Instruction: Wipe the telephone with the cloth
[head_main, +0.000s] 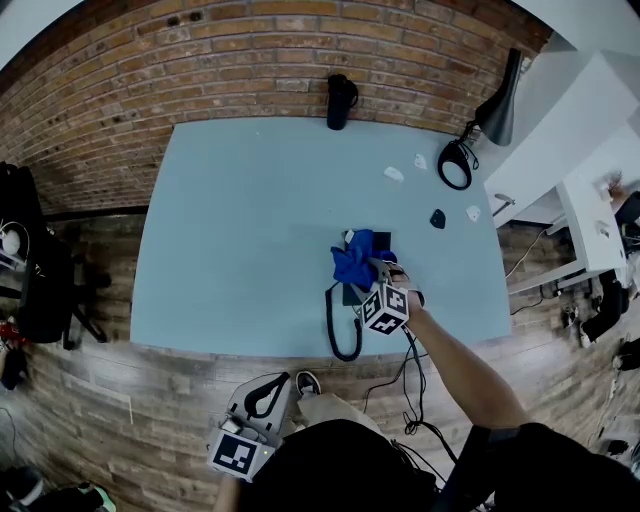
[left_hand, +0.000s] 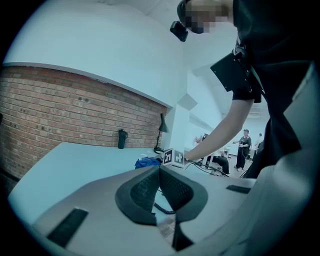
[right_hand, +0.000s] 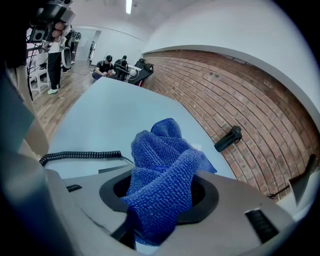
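Observation:
A blue cloth (head_main: 354, 262) is bunched over the dark telephone (head_main: 381, 239) near the front of the pale blue table (head_main: 230, 240). The phone's coiled black cord (head_main: 337, 330) loops toward the table's front edge. My right gripper (head_main: 380, 269) is shut on the cloth (right_hand: 161, 172), which fills its jaws and hides most of the phone in the right gripper view; the cord (right_hand: 80, 155) lies to the left. My left gripper (head_main: 264, 394) hangs below the table's front edge, off the table. Its jaws (left_hand: 160, 184) are shut with nothing between them.
A black bottle (head_main: 341, 101) stands at the table's far edge. A black desk lamp (head_main: 481, 128) sits at the back right, with small white scraps (head_main: 394, 174) and a small black item (head_main: 438, 218) nearby. White shelving (head_main: 590, 195) flanks the right side; dark equipment (head_main: 40, 270) stands left.

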